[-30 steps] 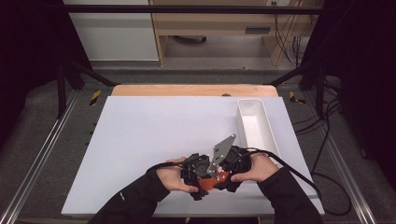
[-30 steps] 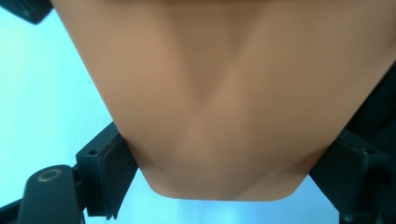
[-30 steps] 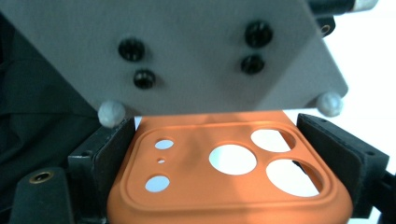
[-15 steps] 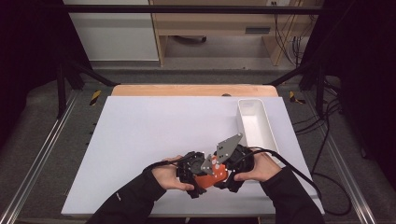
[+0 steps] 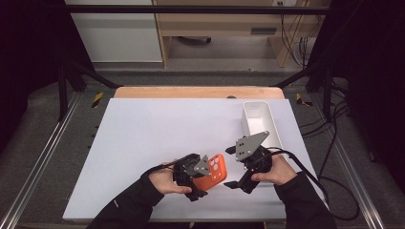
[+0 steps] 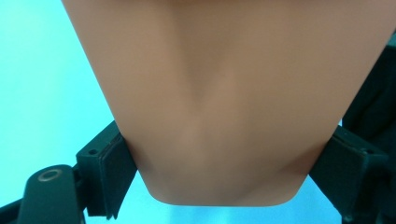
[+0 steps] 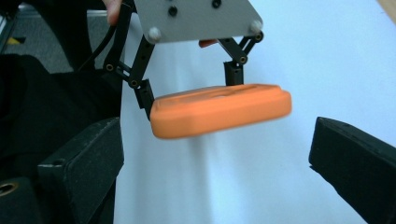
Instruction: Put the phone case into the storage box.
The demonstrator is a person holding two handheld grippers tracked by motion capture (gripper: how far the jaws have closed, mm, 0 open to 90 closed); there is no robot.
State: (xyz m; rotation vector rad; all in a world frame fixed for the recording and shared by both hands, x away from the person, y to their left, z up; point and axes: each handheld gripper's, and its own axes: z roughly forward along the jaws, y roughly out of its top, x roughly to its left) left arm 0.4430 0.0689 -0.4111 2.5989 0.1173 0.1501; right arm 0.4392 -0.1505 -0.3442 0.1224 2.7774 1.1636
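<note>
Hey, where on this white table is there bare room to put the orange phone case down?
The white table is bare across its left and middle, from the far wooden edge toward the hands. It is crowded near the front right: the white bin, the right gripper and the left gripper holding the orange phone case.

Your left gripper (image 5: 206,177) sits low near the table's front edge, jaws clamped tight, forearm coming in from the bottom. Your right gripper (image 5: 232,167) is just beside it, tilted toward it, its jaws having just been opening, now spread wide with nothing between them.
</note>
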